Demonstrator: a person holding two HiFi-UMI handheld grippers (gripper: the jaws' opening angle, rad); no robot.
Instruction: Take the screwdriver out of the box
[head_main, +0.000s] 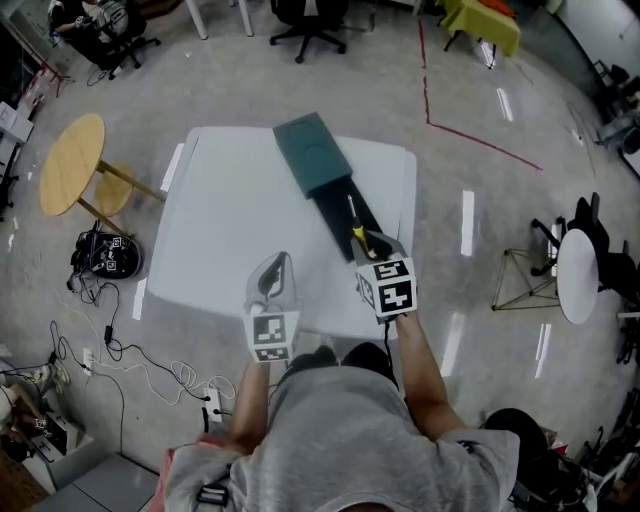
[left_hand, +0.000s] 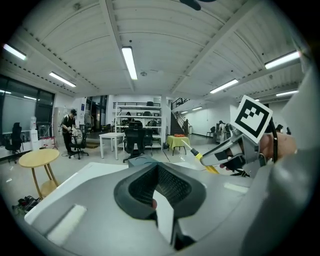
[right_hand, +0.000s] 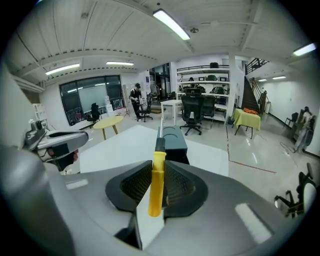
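A dark teal box (head_main: 313, 152) lies on the white table (head_main: 230, 230), its black inner tray (head_main: 345, 215) slid out toward me. My right gripper (head_main: 368, 243) is shut on the screwdriver (head_main: 355, 228) and holds it above the near end of the tray. In the right gripper view the yellow handle (right_hand: 156, 185) sits between the pads, and the shaft points toward the box (right_hand: 175, 140). My left gripper (head_main: 274, 265) hovers over the table to the left, shut with nothing in it. The left gripper view shows its jaws together, with the right gripper (left_hand: 220, 155) and screwdriver (left_hand: 202, 159) at its right.
A round wooden side table (head_main: 70, 163) stands left of the white table, with cables and a device (head_main: 105, 255) on the floor. Office chairs (head_main: 308, 20) stand beyond the table. At the right is a small white round table (head_main: 577, 275). A person (left_hand: 70, 131) stands far off.
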